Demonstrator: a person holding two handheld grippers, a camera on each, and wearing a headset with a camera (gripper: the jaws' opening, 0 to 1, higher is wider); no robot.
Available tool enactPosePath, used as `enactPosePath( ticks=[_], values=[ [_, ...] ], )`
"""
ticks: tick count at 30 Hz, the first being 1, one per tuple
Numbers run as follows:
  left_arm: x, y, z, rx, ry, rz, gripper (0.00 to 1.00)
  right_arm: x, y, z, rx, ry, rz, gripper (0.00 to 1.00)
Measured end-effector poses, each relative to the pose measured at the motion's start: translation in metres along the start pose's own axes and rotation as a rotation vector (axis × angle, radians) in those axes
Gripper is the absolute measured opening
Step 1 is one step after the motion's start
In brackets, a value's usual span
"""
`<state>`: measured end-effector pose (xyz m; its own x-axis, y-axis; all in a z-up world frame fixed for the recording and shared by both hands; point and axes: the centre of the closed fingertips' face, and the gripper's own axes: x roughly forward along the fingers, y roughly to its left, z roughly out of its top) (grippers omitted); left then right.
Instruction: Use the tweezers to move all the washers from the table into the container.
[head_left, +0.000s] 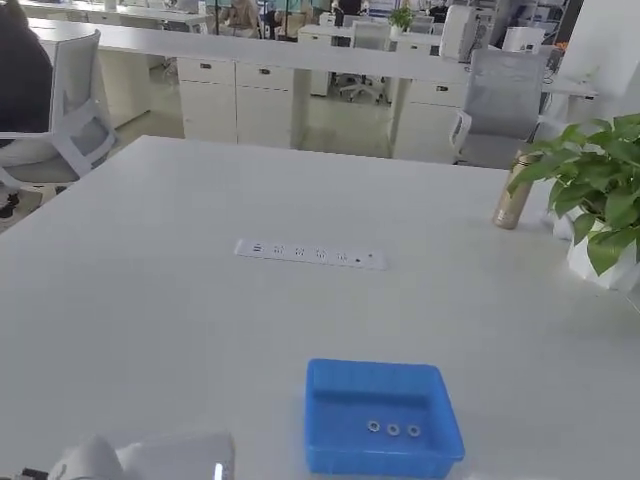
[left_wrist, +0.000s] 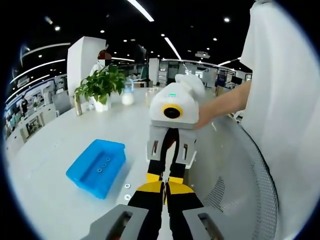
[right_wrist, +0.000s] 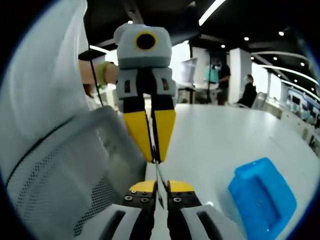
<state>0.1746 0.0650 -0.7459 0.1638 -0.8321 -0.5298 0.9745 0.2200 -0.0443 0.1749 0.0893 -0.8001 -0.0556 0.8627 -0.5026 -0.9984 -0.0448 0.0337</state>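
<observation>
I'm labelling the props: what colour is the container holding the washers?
The container is plain bright blue, no pattern; the head view shows it best.

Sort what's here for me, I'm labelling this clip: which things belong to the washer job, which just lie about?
Job: tweezers, blue container, washers inside it, loose washers beside it.
Lying about: power strip, gold bottle, potted plant.

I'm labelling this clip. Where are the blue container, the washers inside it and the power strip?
blue container (head_left: 380, 462), head view, on its front wall.
washers (head_left: 393, 429), head view, on the middle one of three.
power strip (head_left: 310, 254), head view, on its middle.
</observation>
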Motion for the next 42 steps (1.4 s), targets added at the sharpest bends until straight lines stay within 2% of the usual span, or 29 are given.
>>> enactPosePath(
  ticks=[4,7,13,16,19,21,23,28,32,36,39,42],
  values=[
    [0.002,-0.002,-0.007,0.016,0.040,-0.011,0.00,0.005,0.001,-0.010,0.008,0.022,-0.001,0.04],
    [0.001,0.000,-0.006,0.013,0.033,-0.012,0.00,0.004,0.000,-0.009,0.033,0.009,-0.011,0.05],
    [0.005,0.002,-0.003,0.011,0.033,-0.018,0.00,0.003,-0.002,-0.011,0.036,0.047,-0.010,0.03],
    [0.004,0.006,0.001,-0.012,0.009,-0.006,0.00,0.003,-0.004,-0.013,0.034,0.053,-0.016,0.03],
    [0.001,0.011,0.007,-0.027,-0.020,0.008,0.00,0.001,-0.009,-0.014,0.042,0.058,-0.046,0.03],
    [-0.001,0.013,0.012,-0.025,-0.029,0.011,0.00,-0.004,-0.021,-0.017,0.021,0.091,-0.106,0.03],
    [-0.001,0.021,0.017,-0.001,-0.044,0.027,0.00,-0.009,-0.028,-0.018,0.010,0.123,-0.132,0.03],
    [0.002,0.035,0.023,0.019,-0.025,0.010,0.00,-0.015,-0.058,-0.009,0.037,0.075,-0.232,0.03],
    [0.001,0.047,0.027,0.040,-0.013,0.010,0.00,-0.009,-0.071,-0.009,0.016,0.091,-0.252,0.03],
    [-0.004,0.063,0.029,0.044,-0.005,0.047,0.00,-0.006,-0.073,-0.008,0.016,0.087,-0.248,0.03],
    [-0.007,0.069,0.032,0.026,-0.016,0.045,0.01,-0.006,-0.076,-0.011,0.047,0.067,-0.250,0.03],
    [-0.007,0.071,0.031,0.016,-0.008,0.033,0.07,-0.007,-0.078,-0.011,0.080,0.042,-0.253,0.03]
  ],
)
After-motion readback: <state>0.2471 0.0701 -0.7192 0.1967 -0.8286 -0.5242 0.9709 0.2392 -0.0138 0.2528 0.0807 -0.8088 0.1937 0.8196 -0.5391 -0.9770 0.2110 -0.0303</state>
